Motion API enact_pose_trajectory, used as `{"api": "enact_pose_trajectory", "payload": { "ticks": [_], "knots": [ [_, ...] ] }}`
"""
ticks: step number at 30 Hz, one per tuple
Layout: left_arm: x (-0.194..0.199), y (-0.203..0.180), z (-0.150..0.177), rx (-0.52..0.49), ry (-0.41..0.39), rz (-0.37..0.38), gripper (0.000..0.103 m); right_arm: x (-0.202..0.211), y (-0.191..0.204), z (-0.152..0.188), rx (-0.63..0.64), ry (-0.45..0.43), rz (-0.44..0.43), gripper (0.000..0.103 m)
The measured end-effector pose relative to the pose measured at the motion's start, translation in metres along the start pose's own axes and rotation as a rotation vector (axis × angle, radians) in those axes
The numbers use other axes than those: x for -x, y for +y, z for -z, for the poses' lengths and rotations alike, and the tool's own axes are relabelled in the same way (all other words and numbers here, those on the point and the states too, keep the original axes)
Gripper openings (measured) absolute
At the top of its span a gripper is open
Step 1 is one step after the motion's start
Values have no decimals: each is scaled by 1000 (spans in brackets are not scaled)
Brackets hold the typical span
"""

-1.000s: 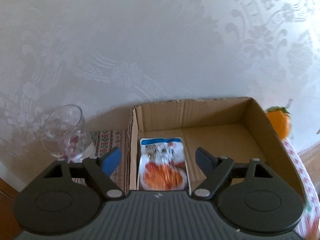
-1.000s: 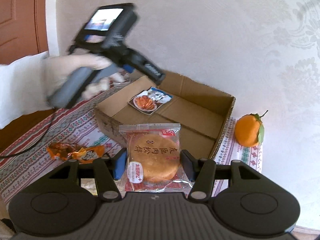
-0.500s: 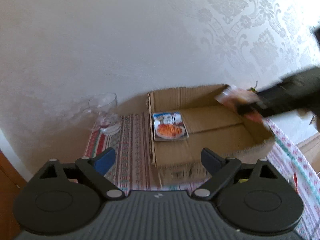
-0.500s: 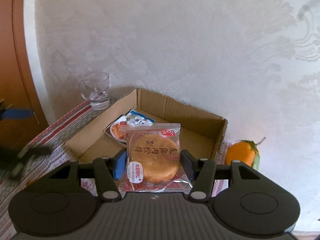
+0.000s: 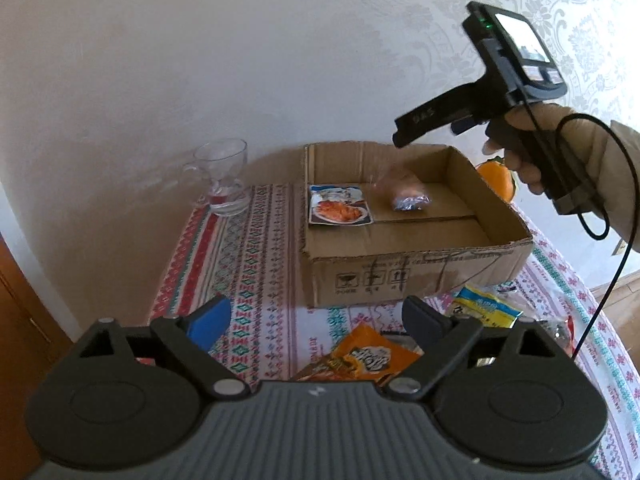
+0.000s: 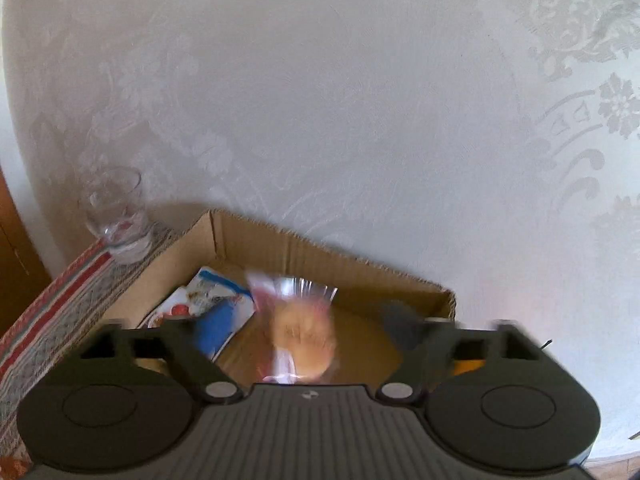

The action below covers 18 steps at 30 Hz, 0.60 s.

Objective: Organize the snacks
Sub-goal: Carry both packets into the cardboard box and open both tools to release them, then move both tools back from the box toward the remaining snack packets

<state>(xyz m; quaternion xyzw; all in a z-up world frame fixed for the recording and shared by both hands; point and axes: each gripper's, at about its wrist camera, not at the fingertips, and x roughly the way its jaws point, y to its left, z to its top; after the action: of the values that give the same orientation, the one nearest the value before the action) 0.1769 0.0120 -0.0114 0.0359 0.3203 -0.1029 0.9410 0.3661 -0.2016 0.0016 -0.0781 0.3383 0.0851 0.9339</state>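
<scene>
**Snacks going into a cardboard box, two hand-held grippers at work**

Snacks are spread between a cardboard box (image 5: 400,236) and the patterned tabletop (image 5: 256,248). Going left to right in the left wrist view: a glass cup (image 5: 220,176) stands against the wall, then comes the open box, then an orange fruit (image 5: 496,178) just beyond the box's right wall.

Inside the box, a blue-and-white packet (image 5: 340,210) lies flat at the left. Beside it a clear-wrapped round cake (image 5: 406,192) shows as a blur — whether it has landed or is falling cannot be told. It sits directly below the right hand-held gripper (image 5: 400,136), which hovers above the box with its fingers spread and nothing between them.

The left hand-held gripper (image 5: 316,318) is also spread and empty, low over the tabletop in front of the box. An orange packet (image 5: 360,360) lies just under its fingers and a yellow packet (image 5: 486,308) further right, so the left hand is much the nearer for either.

The right wrist view shows the cake (image 6: 302,332) smeared between open fingers, but none of the loose packets outside the box — only the left wrist view reveals those.
</scene>
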Motion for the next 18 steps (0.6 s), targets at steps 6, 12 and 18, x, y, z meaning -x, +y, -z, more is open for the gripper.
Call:
{"api": "enact_pose_trajectory", "payload": {
  "ticks": [6,12,18],
  "knots": [
    [6,5,9,2,7,-5,93,38,7,18,0,-27,-42,103],
    [17,6,16,8,9,0,93,77,21,43,21,-46,-68,103],
    [27,4,24,-4,8,-13,93,103,27,67,22,-35,-89,103]
  ]
}}
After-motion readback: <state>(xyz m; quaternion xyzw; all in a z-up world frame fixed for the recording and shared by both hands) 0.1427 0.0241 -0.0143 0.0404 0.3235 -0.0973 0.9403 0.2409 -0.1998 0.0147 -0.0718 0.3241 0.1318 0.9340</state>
